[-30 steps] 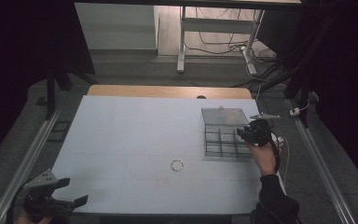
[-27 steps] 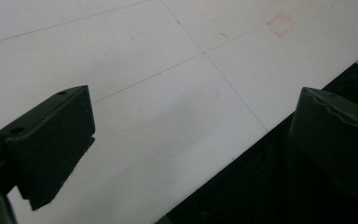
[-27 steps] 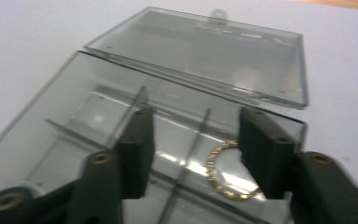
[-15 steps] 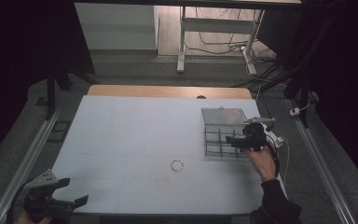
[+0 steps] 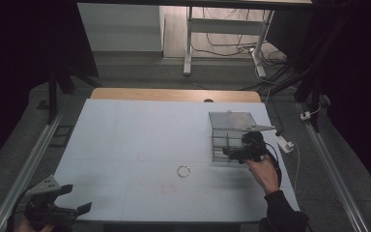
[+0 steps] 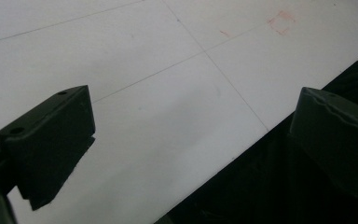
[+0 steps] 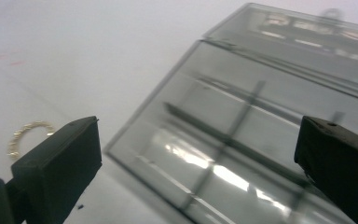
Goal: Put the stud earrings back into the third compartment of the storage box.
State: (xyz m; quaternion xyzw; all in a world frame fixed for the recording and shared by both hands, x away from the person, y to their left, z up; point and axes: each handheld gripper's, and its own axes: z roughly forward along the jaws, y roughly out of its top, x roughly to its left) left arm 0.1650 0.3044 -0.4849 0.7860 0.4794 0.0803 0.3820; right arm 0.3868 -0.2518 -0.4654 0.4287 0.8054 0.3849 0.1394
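The right gripper [image 5: 228,153] is held, jaws just opened wide and empty, at the clear compartmented plastic box [image 5: 229,133]; the left gripper [image 5: 79,209] is seen parted.

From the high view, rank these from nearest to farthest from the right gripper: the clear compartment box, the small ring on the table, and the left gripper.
1. Clear compartment box: directly at the right gripper, whose open jaws sit at its near edge.
2. Small ring: on the white table, left of that gripper and nearer the person.
3. Left gripper: at the table's near left corner.
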